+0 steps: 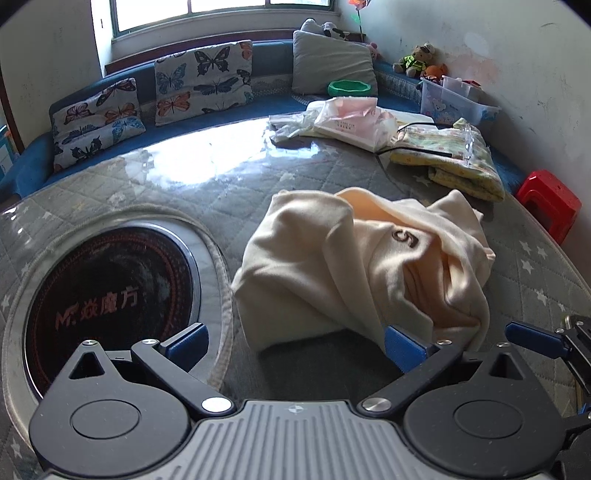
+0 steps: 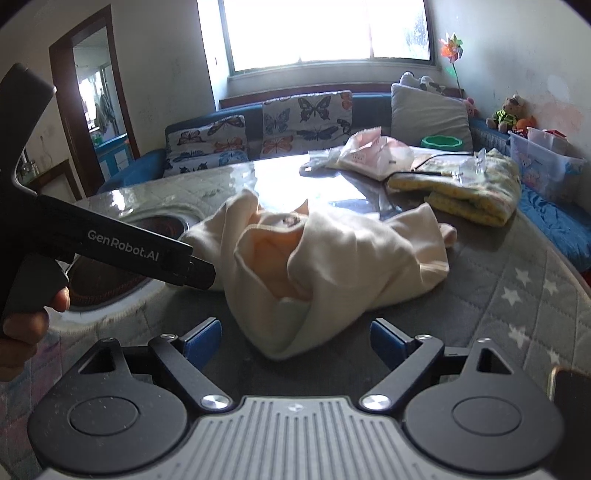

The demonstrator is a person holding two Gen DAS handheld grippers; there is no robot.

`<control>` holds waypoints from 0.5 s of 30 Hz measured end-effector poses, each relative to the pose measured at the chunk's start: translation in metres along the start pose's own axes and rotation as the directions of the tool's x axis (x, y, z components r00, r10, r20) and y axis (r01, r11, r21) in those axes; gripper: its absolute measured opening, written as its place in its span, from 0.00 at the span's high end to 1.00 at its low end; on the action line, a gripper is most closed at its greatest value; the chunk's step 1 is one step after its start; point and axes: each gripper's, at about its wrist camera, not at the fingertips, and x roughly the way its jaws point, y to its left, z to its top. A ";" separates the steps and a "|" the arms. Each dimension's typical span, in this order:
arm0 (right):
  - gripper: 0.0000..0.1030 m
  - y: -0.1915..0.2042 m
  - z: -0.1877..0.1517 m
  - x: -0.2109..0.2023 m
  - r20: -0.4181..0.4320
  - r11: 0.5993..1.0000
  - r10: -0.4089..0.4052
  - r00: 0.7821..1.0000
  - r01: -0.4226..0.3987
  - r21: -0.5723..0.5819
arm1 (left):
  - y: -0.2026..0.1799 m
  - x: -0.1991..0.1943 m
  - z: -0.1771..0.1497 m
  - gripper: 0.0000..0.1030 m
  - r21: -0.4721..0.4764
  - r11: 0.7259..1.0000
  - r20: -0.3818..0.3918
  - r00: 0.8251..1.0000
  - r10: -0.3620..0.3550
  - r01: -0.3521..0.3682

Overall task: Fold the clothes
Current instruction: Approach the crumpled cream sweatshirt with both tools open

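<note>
1. On the quilted table (image 1: 303,181), a crumpled cream garment (image 1: 362,266) lies right of the inset cooktop (image 1: 110,288).
2. Left gripper (image 1: 295,343) gapes wide, its right pad touching the garment's near edge.
3. Right gripper (image 2: 295,339) is spread, holding nothing, just short of the cloth.

A bright window (image 2: 328,33) fills the far wall, its glare thrown across the glossy cover of the quilted grey bench (image 1: 177,184), which has a round dark cooktop (image 1: 107,299) set into it. Below the window runs a blue sofa (image 1: 266,61) carrying 2 butterfly cushions (image 1: 203,81) and a plain grey cushion (image 1: 332,62). The right wall (image 1: 517,55) is off-white and scuffed, with a teddy bear (image 1: 415,59) and a clear storage box (image 1: 454,98) along it and a red stool (image 1: 548,208) beside the bench. On the left, a dark-framed doorway (image 2: 96,92) opens onto another room.
</note>
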 end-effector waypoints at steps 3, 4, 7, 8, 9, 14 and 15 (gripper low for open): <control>0.13 0.001 -0.005 -0.002 -0.010 1.000 -0.011 1.000 0.011 0.000 | -0.003 0.000 -0.003 0.00 0.006 1.000 -0.004 1.000 0.007 -0.007; 0.13 0.000 -0.006 -0.003 -0.013 1.000 -0.013 1.000 0.013 0.004 | -0.003 0.000 -0.004 0.00 0.006 1.000 -0.005 1.000 0.011 -0.011; 0.13 -0.002 -0.008 -0.003 -0.014 1.000 -0.016 1.000 0.017 0.017 | -0.003 0.000 -0.005 0.00 0.003 1.000 -0.008 1.000 0.020 -0.020; 0.13 -0.002 -0.008 -0.003 -0.015 1.000 -0.018 1.000 0.019 0.017 | -0.003 0.000 -0.005 0.00 0.004 1.000 -0.008 1.000 0.022 -0.022; 0.13 -0.001 -0.008 -0.003 -0.015 1.000 -0.021 1.000 0.021 0.016 | -0.003 0.000 -0.005 0.00 0.004 1.000 -0.008 1.000 0.023 -0.023; 0.13 -0.002 -0.002 -0.002 -0.003 0.999 -0.033 0.999 0.033 0.016 | -0.001 -0.001 0.001 0.00 -0.004 0.999 0.004 0.999 0.035 -0.035; 0.13 -0.003 -0.001 -0.002 0.001 0.999 -0.033 0.999 0.033 0.018 | 0.000 -0.001 0.004 0.00 -0.007 0.999 0.007 0.999 0.038 -0.038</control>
